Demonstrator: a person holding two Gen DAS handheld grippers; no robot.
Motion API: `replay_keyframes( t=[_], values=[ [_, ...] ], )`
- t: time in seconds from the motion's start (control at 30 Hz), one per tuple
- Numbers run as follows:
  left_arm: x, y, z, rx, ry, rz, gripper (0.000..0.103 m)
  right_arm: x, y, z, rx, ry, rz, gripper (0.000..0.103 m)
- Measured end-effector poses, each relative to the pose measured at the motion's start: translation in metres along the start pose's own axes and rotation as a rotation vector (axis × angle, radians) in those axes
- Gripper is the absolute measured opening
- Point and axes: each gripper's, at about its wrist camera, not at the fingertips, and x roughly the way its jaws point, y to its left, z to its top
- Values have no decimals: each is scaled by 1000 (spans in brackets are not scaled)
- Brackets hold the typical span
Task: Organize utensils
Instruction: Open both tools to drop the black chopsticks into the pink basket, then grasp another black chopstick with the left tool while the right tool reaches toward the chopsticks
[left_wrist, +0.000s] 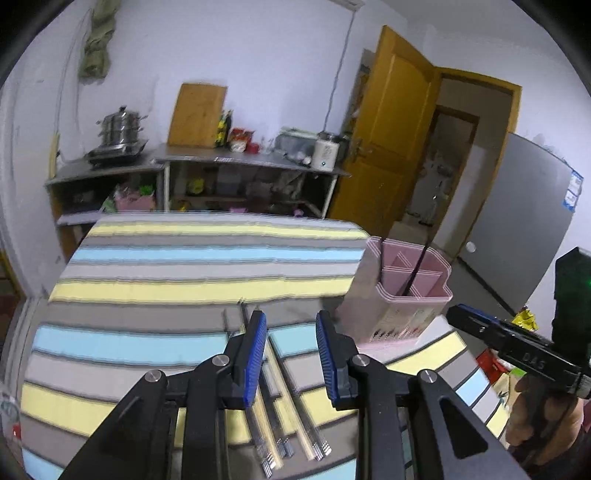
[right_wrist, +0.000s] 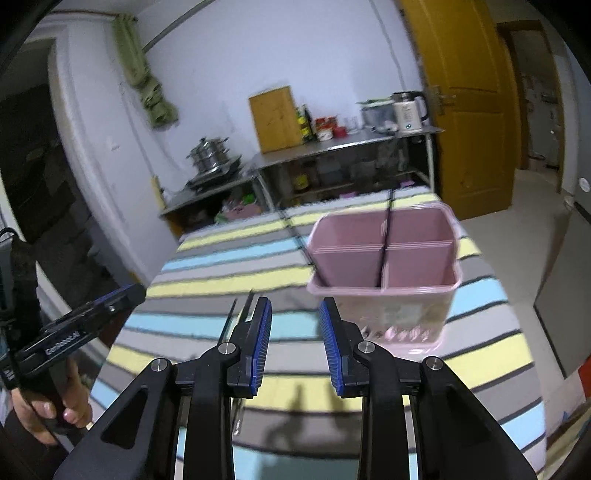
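Surface (left_wrist: 155, 254): covered with a cloth striped in yellow, blue, grey and white.

Chopsticks (left_wrist: 291, 406): several pairs, pale wood with metal ends, lying flat side by side on the striped cloth directly below the left gripper. In the right wrist view only a few dark tips (right_wrist: 242, 310) show, just left of the right gripper's left finger.

Pink holder (left_wrist: 400, 291): plastic, divided into compartments, standing upright on the surface to the right of the chopsticks, near the cloth's right edge. One dark utensil (left_wrist: 419, 266) stands in it, leaning against a divider; which compartment cannot be told.

Left gripper (left_wrist: 291, 354): jaws released, blue pads well apart, nothing between them; hovering over the chopsticks.

Right gripper (right_wrist: 295, 343): jaws released, empty; held above the surface, the pink holder (right_wrist: 384, 258) just beyond and to its right.

Background: steel shelving with pots (left_wrist: 120, 129), a wooden board (left_wrist: 197, 114), a yellow door (left_wrist: 395, 125).
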Motion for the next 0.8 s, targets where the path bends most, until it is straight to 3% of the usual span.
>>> replay_keyframes(
  t=[0.4,0.8],
  values=[
    [56,38,-58,-73,157,88,27,55,24,-42,-42,165,34,28],
    [119,51,-65,-70,242,138,27,86,23,-53,-47,231,35,28]
  ],
)
